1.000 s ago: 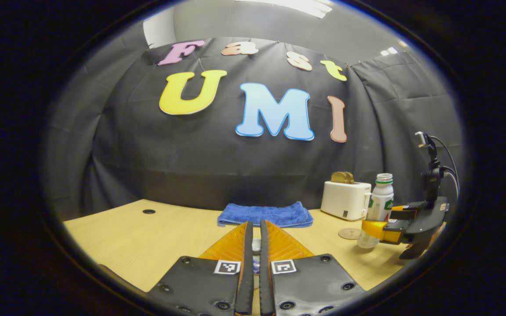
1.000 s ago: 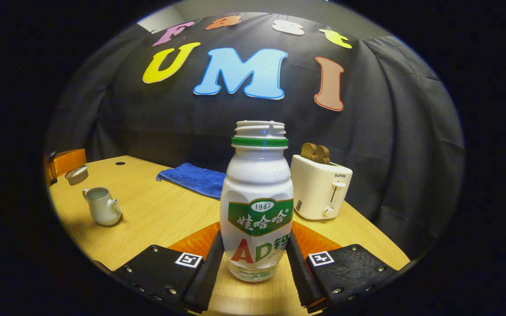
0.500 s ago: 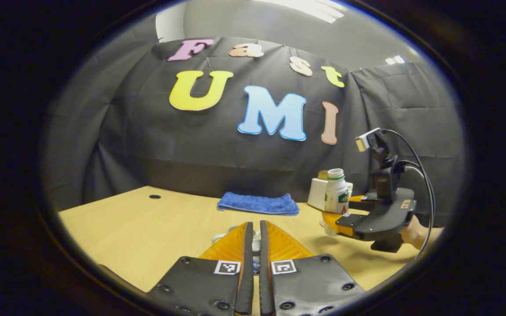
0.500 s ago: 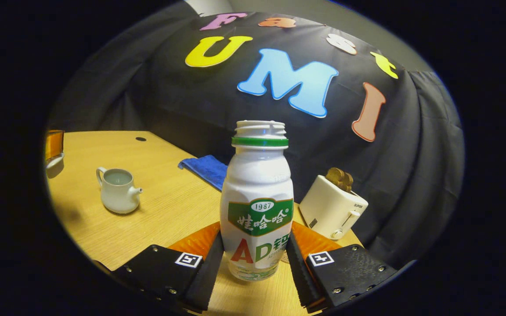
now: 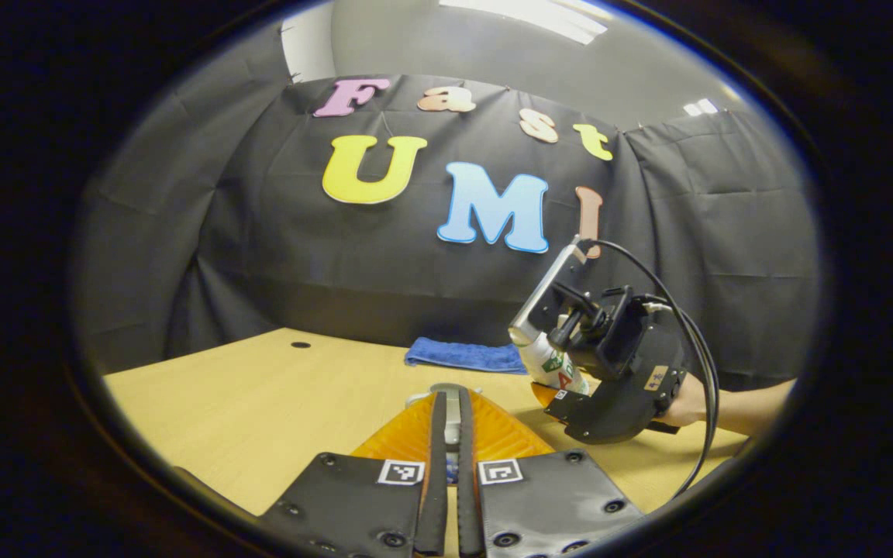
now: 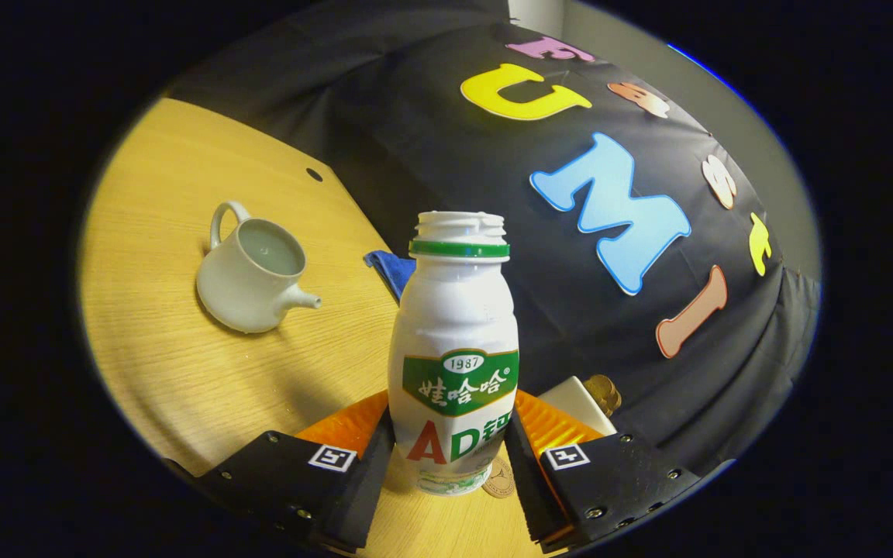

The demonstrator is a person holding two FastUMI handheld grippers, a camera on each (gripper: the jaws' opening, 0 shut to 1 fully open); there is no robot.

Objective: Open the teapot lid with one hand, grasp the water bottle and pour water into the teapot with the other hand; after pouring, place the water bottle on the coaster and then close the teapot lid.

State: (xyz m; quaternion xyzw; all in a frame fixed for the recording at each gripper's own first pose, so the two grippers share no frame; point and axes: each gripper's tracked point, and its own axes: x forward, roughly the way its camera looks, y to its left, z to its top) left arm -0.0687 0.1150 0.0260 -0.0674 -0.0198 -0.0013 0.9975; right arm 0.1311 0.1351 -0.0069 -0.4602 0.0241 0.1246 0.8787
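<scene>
Two grippers up | right gripper [image 6: 450, 457]: both fingers clamped on water bottle [image 6: 454, 356], cap off, tilted toward the teapot [image 6: 251, 275] | teapot: lidless, on table [image 6: 175, 372], ahead-left of bottle | left gripper [image 5: 446, 434]: fingers pinched together on a pale piece, likely teapot lid [image 5: 453, 403] | coaster [image 6: 499, 482]: under the bottle's base, on table.

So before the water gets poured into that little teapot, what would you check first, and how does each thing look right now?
1. Water bottle held firmly between the right gripper fingers: ok.
2. Bottle uncapped: ok.
3. Teapot lid off, mouth open: ok.
4. Bottle mouth over the teapot: not ok, the pot sits off to the side.
5. Left gripper holding the lid clear of the pot: cannot tell; a pale thing sits between its nearly shut fingers.
6. Coaster free for the bottle afterwards: ok.
</scene>
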